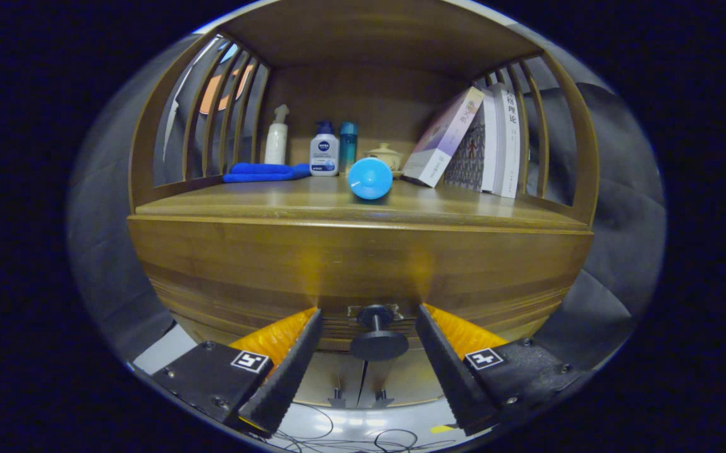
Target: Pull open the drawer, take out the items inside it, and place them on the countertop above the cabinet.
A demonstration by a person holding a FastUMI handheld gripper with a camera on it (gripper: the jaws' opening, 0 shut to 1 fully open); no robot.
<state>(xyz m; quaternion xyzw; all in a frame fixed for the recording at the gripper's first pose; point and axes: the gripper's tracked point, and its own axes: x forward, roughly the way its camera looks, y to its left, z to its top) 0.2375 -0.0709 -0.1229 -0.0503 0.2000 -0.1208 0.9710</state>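
A wooden cabinet faces me, its drawer front closed under the countertop. The drawer's dark round knob stands out on a short stem between my two fingers. My gripper is open, one finger on each side of the knob with a gap to both; neither finger touches it. The fingertips reach almost to the drawer front. The drawer's contents are hidden.
On the countertop lie a blue ball, a folded blue cloth, a white pump bottle, a white-and-blue bottle, a blue tube, a small lidded pot and leaning books. Slatted side rails flank it. Cables lie on the floor.
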